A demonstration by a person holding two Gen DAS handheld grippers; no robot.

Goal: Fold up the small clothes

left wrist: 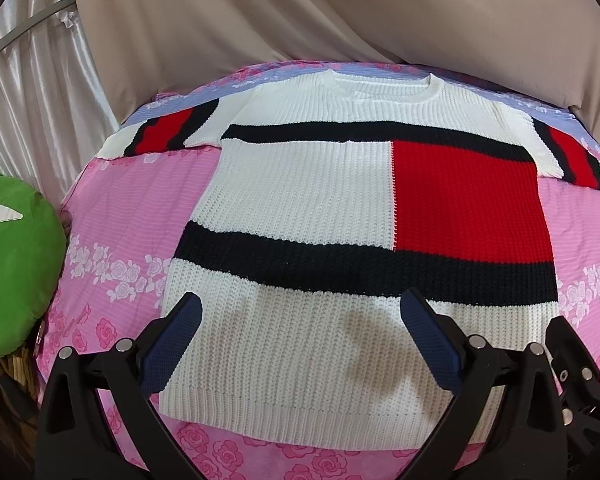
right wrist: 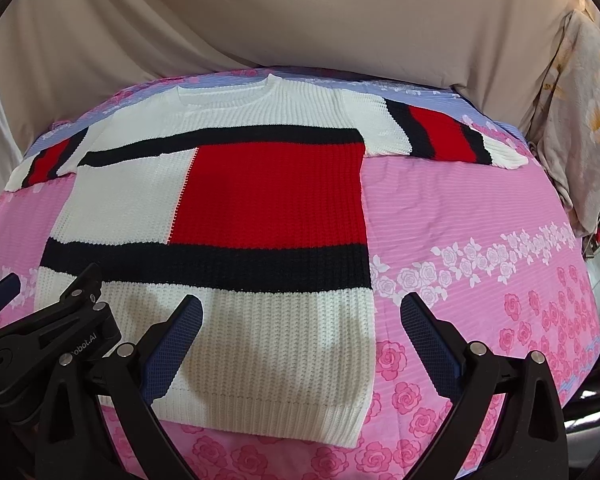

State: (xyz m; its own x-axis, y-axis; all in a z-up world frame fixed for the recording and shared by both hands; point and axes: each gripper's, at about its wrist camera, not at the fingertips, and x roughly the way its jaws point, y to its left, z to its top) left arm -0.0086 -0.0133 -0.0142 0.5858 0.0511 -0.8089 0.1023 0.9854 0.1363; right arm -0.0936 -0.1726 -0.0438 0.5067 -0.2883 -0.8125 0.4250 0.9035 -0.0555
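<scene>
Both claws, left gripper & right gripper, spread wide w/ nothing held; that chunky white, red and navy knit sweater looks soft & floppy imo, so pinch its ribbed hem corners.

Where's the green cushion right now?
Left wrist view only: the round green cushion sits at the far left, beside the pink rose-print bedsheet, left of the knit sweater.
</scene>
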